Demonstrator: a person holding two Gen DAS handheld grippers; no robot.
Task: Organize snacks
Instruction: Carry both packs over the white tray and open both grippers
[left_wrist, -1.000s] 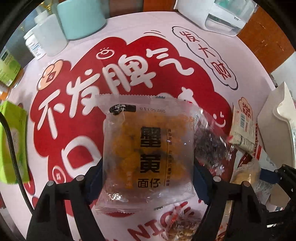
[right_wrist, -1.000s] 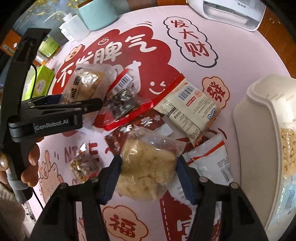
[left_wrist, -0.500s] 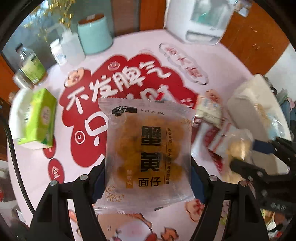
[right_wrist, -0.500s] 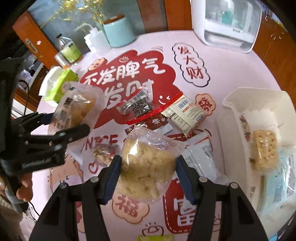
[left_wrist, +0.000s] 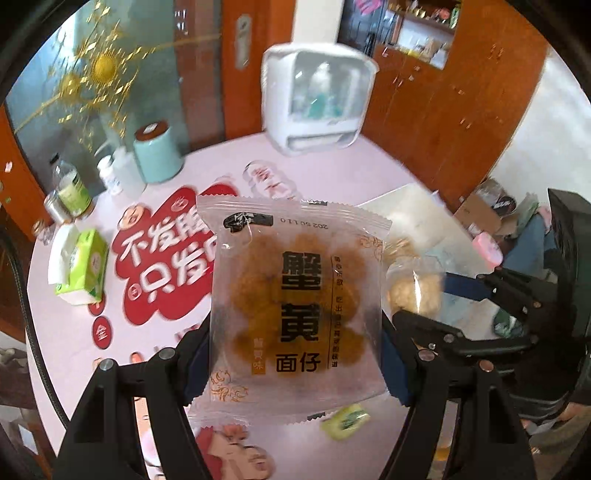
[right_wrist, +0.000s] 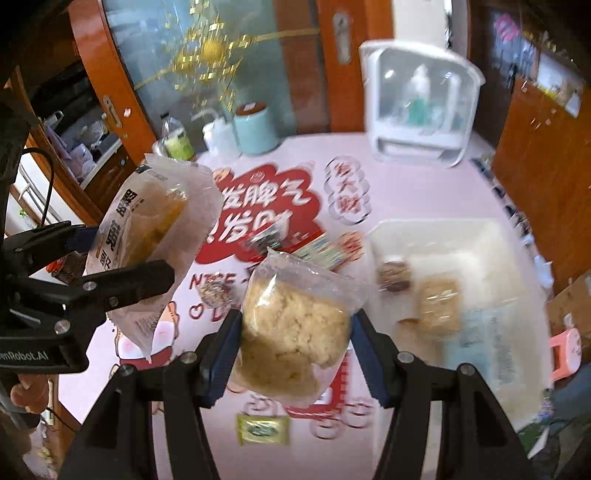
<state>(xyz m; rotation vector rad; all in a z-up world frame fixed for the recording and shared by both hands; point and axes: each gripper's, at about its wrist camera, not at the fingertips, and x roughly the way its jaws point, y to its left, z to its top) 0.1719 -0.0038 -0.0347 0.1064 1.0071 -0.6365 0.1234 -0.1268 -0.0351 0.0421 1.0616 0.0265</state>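
My left gripper (left_wrist: 295, 354) is shut on a clear packet of orange-brown snack balls with black characters (left_wrist: 295, 295), held upright well above the pink table (left_wrist: 229, 158). The right wrist view shows that packet (right_wrist: 147, 221) at the left in the left gripper (right_wrist: 114, 254). My right gripper (right_wrist: 297, 347) is shut on a clear packet of pale crumbly snack (right_wrist: 291, 317), also in the air. In the left wrist view the right gripper (left_wrist: 432, 302) and its pale packet (left_wrist: 413, 291) hang at the right. A white bin (right_wrist: 432, 225) with several snacks inside stands on the table's right.
Several loose packets (right_wrist: 317, 251) lie mid-table, with a small green packet (right_wrist: 262, 428) near the front. At the back stand a white appliance (right_wrist: 421, 110), a teal canister (right_wrist: 255, 125) and bottles (right_wrist: 177, 140). A green tissue pack (left_wrist: 81, 266) lies on the left.
Both grippers have risen with their packets, so the table looks smaller and farther and the room's walls show. The right gripper has drifted towards the white bin.
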